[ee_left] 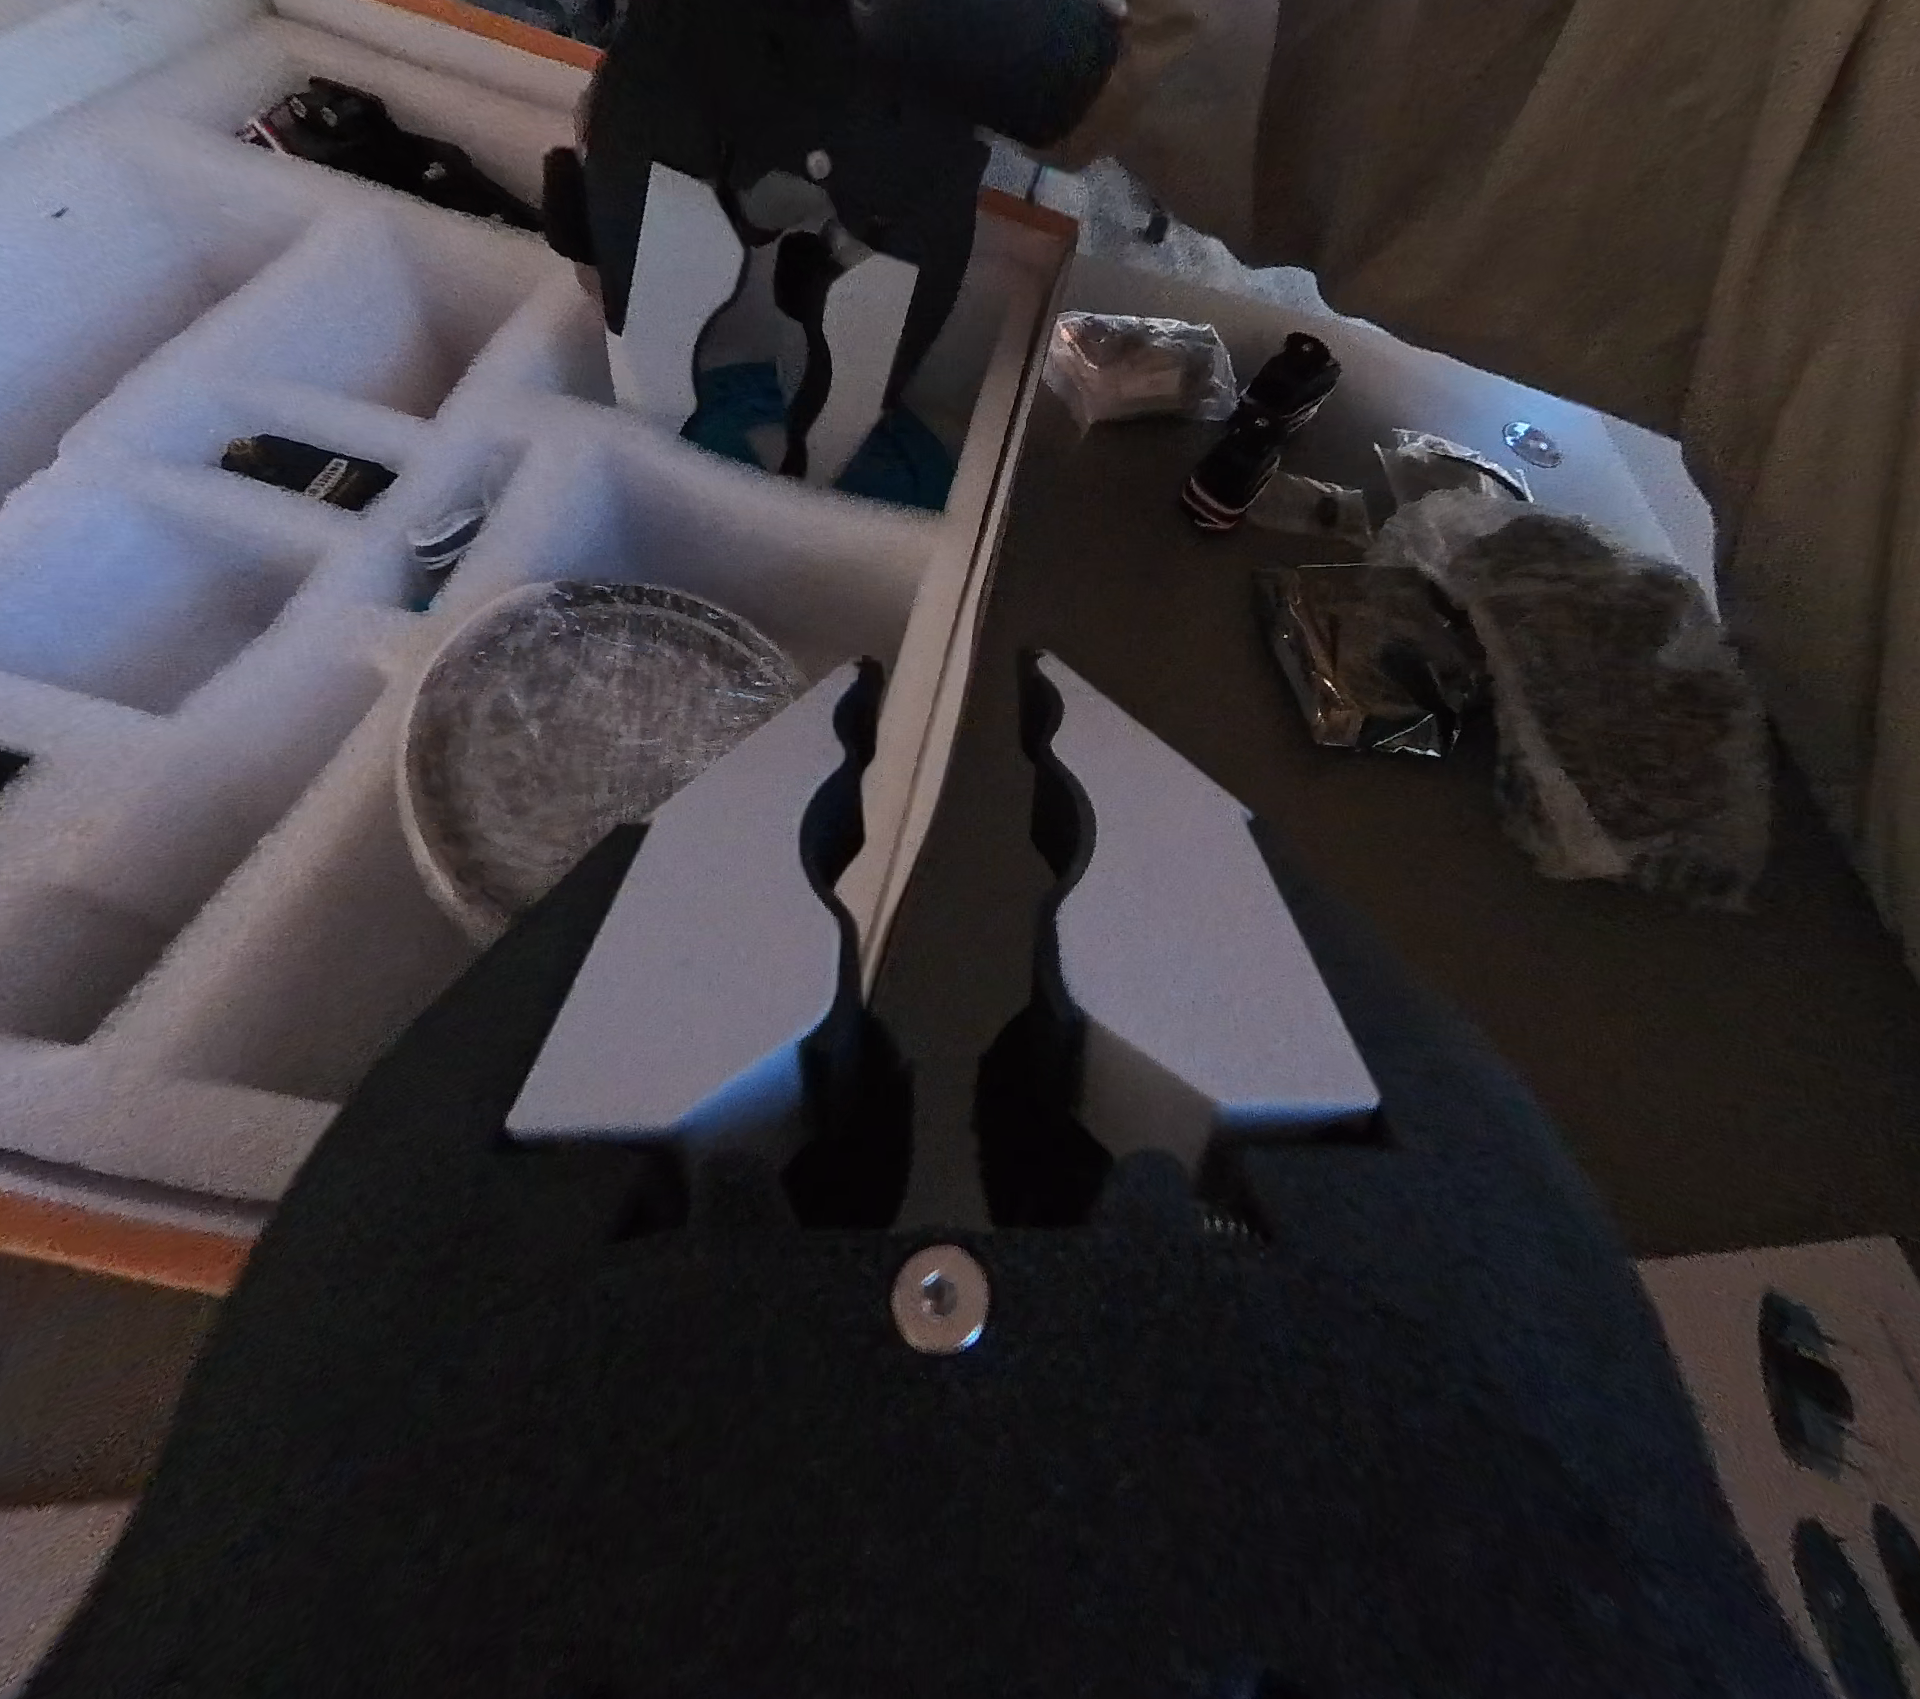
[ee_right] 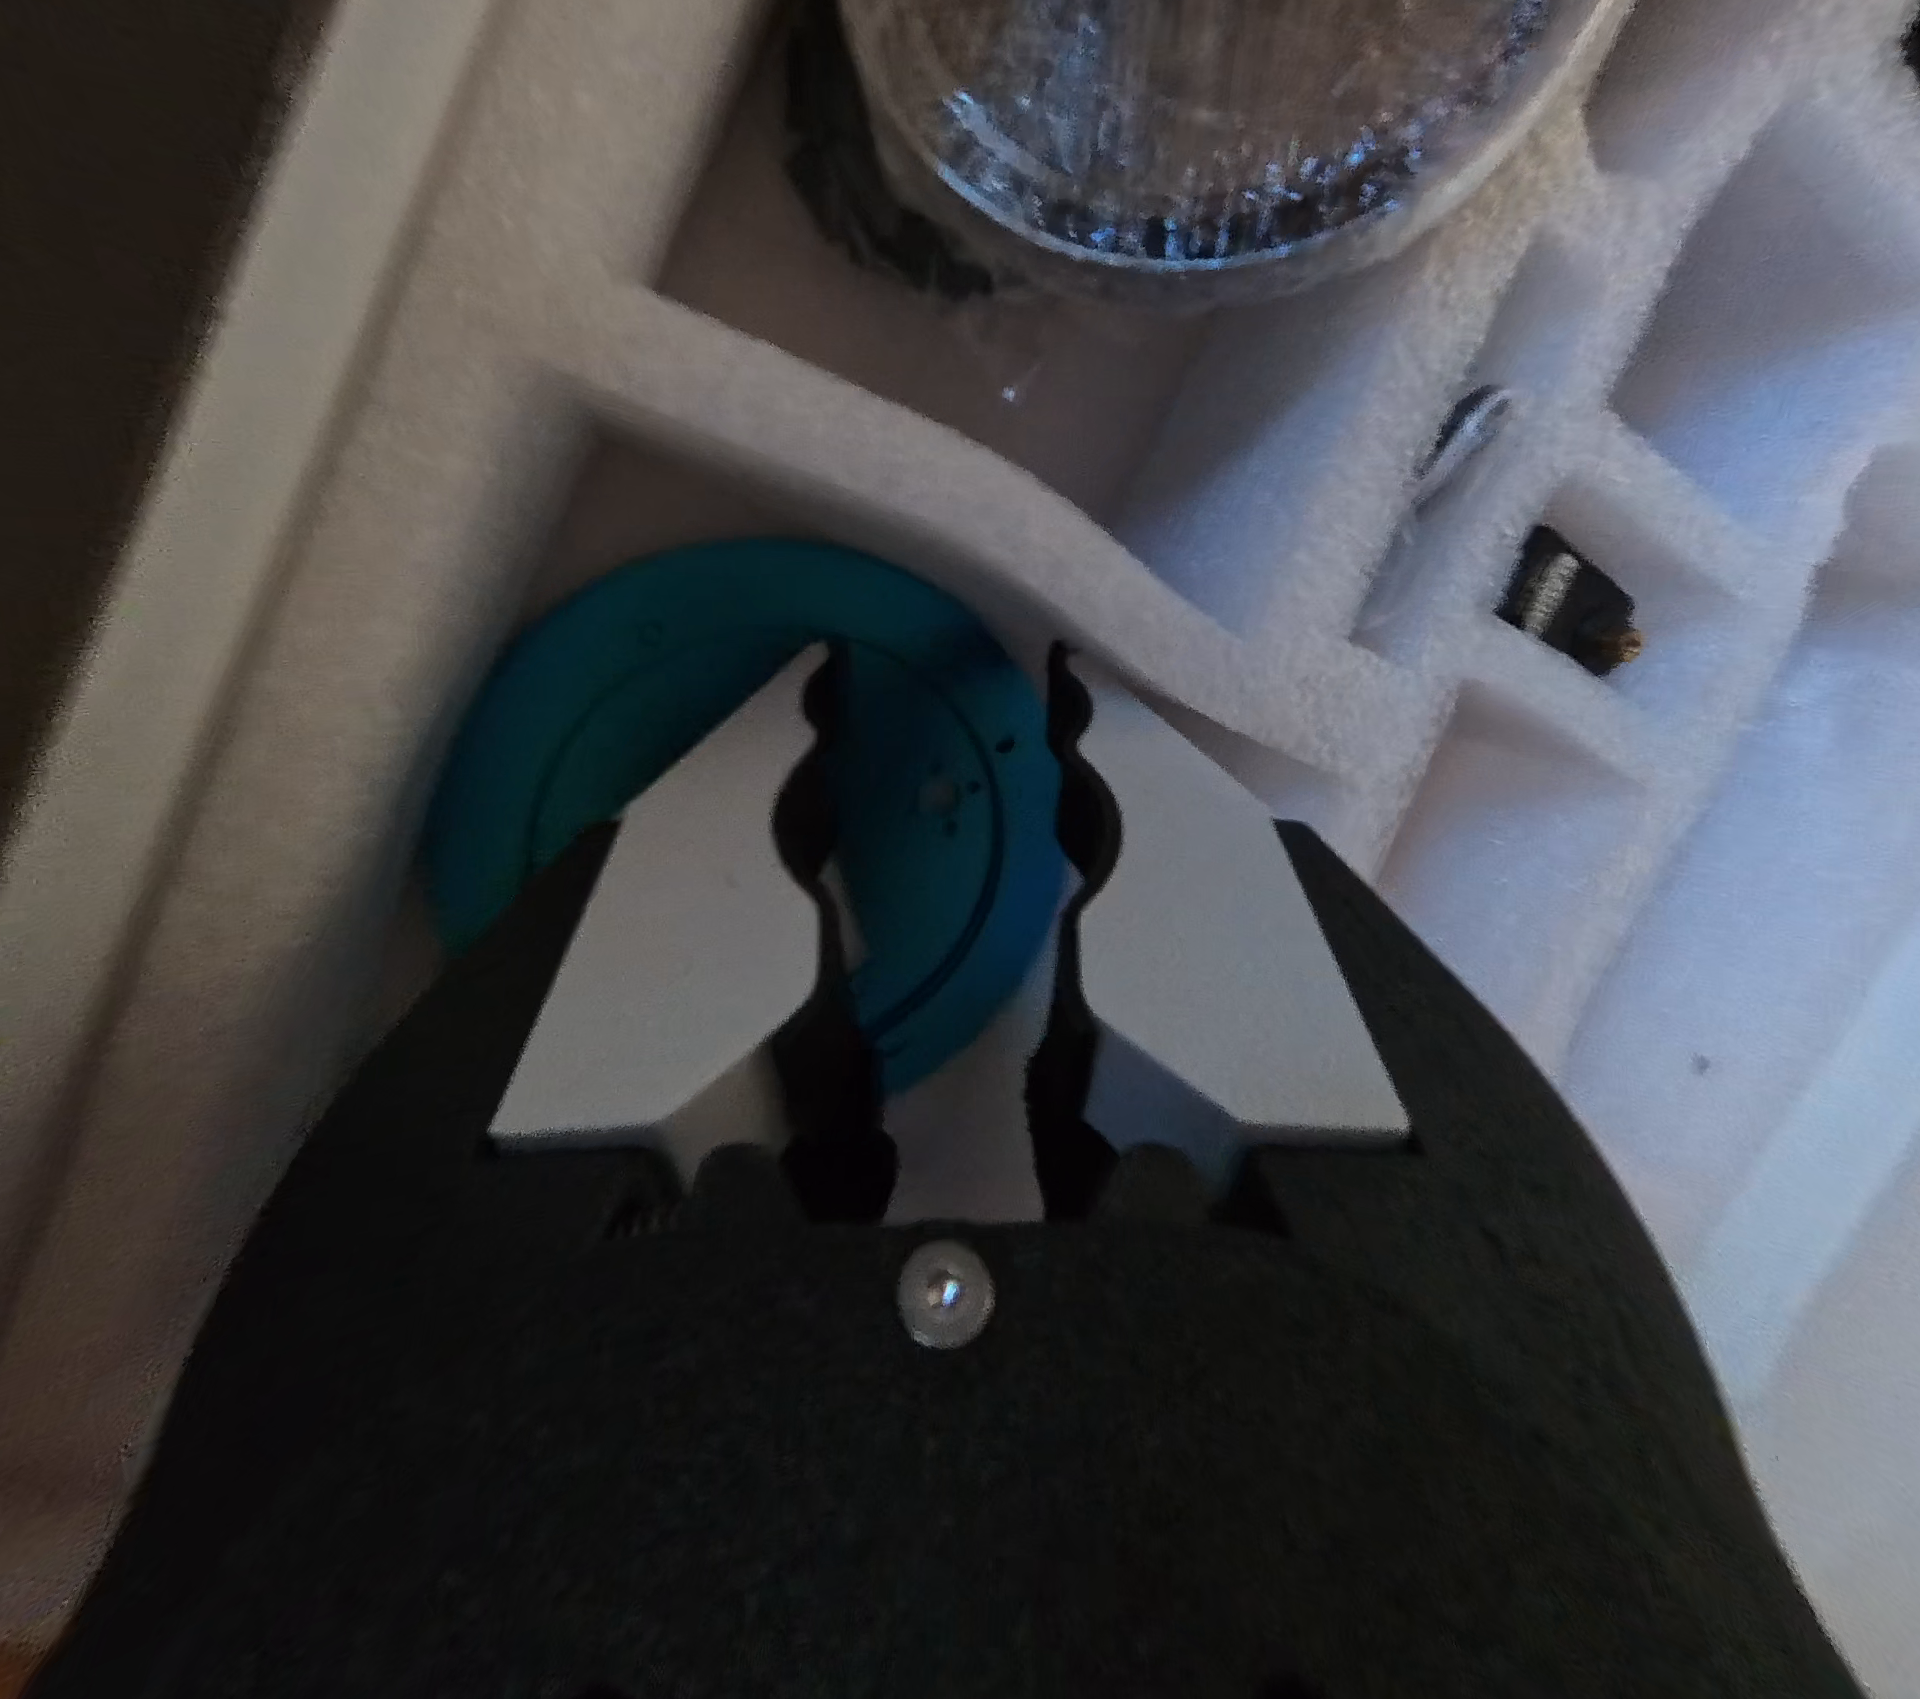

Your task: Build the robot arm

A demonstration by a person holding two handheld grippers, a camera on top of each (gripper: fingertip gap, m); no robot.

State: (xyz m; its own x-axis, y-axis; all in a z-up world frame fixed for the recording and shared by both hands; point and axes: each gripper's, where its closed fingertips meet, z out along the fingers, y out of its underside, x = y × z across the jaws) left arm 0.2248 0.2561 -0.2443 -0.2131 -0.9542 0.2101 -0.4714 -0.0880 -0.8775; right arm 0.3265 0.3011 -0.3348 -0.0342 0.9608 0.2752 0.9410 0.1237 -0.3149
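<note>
Disc (ee_right: 940,828): teal, round, ringed, in foam tray's (ee_right: 831,423) edge compartment.
Right gripper (ee_right: 940,662): parted around disc.
Left gripper (ee_left: 951,662): parted, empty.

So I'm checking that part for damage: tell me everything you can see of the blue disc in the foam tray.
The blue disc is a round, matte, teal-blue piece, plastic by its look, with a raised ring near the rim and tiny holes around a pale centre dot. It leans tilted in a white foam tray compartment, against the foam wall. The right gripper is open, its fingers straddling the disc's edge; contact is unclear. No damage shows.
</note>
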